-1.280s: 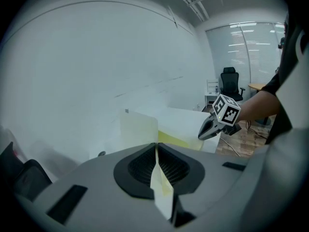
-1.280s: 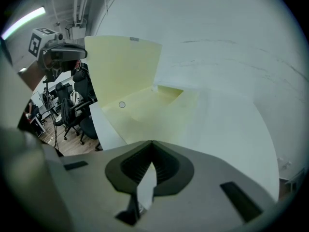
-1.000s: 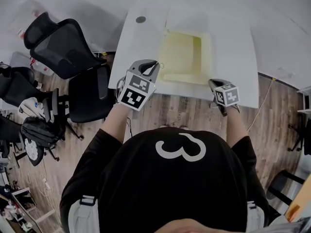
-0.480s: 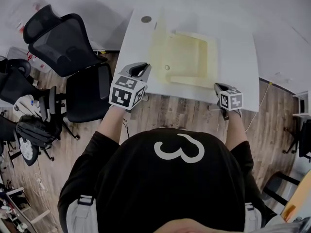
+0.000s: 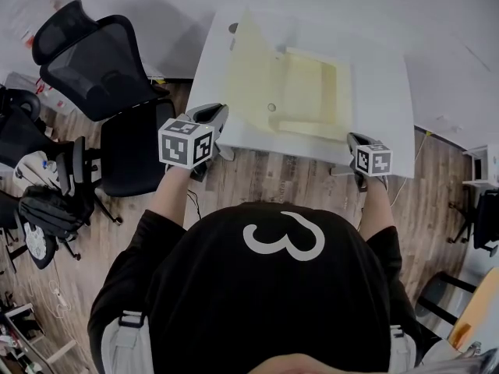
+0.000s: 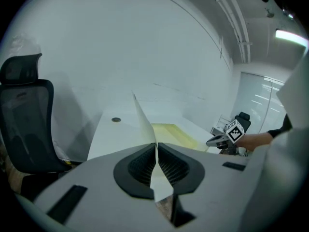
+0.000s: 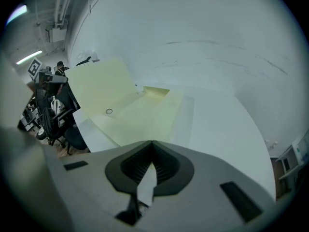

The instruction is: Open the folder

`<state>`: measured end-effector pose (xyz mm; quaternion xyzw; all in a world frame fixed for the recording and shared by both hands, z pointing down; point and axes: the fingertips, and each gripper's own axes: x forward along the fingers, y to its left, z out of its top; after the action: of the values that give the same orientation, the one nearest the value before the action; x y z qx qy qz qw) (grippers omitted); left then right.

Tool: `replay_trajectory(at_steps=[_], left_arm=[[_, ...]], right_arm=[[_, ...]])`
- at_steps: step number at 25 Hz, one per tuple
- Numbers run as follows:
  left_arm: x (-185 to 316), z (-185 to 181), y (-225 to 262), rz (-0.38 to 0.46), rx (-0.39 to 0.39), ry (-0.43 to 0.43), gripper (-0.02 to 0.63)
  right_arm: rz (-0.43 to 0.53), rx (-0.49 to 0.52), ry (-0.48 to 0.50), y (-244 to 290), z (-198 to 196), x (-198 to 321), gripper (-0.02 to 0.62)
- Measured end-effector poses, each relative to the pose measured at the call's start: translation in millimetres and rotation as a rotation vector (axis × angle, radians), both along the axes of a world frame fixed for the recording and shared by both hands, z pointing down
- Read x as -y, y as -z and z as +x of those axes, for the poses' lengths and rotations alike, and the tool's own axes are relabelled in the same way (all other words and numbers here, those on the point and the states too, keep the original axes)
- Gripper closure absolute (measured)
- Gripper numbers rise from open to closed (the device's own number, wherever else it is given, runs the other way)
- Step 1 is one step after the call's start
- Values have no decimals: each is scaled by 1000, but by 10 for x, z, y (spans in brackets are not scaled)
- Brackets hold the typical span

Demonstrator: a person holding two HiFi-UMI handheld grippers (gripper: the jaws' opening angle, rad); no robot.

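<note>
Head view has the pale yellow folder (image 5: 316, 92) lying on the white desk (image 5: 382, 76) in front of me, its long side running left to right. The front cover (image 5: 253, 68) stands tilted up off the left half, hinged along the far-left side, with a small ring (image 5: 271, 107) near its lower edge.

My left gripper (image 5: 223, 112) is clamped on that front cover: in the left gripper view the ribbed pads (image 6: 145, 163) press a thin pale sheet between them, and the cover (image 6: 144, 122) rises edge-on straight ahead.

My right gripper (image 5: 351, 139) sits at the folder's near right corner, close to the desk's front edge. In the right gripper view its jaws are drawn together at the tips (image 7: 152, 144), and the folder's inner sheets (image 7: 140, 115) run up to them. Whether a bit of the folder is pinched there I cannot tell.

Black office chairs (image 5: 93, 68) stand on the wooden floor (image 5: 257, 174) to my left.
</note>
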<state>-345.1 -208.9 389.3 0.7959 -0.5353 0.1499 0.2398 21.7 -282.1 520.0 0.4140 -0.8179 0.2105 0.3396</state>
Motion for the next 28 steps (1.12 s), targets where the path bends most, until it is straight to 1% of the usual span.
replay_trajectory(at_steps=[6, 10, 13, 15, 20, 22, 25, 28], left_arm=[[-15, -256, -206, -44, -31, 27, 584], [-24, -368, -301, -62, -62, 20, 584], [-13, -418, -366, -78, -89, 20, 584], [-10, -445, -411, -89, -122, 23, 584], [-17, -526, -529, -124, -276, 65, 584], [-6, -585, -596, -135, -303, 83, 584], [3, -672, -707, -147, -312, 110, 584], [2, -712, -788, -156, -357, 122, 584]], right_arm=[[23, -22, -27, -11, -10, -2, 571], [39, -38, -36, 1, -18, -21, 571], [49, -31, -45, 20, -23, -13, 571], [51, -26, -50, 17, -24, -12, 571], [58, -17, -56, 21, 0, -16, 571], [59, -12, -60, 17, -11, -9, 571], [66, 3, -72, 7, -7, -1, 571], [75, 14, -88, 12, 13, -11, 571]])
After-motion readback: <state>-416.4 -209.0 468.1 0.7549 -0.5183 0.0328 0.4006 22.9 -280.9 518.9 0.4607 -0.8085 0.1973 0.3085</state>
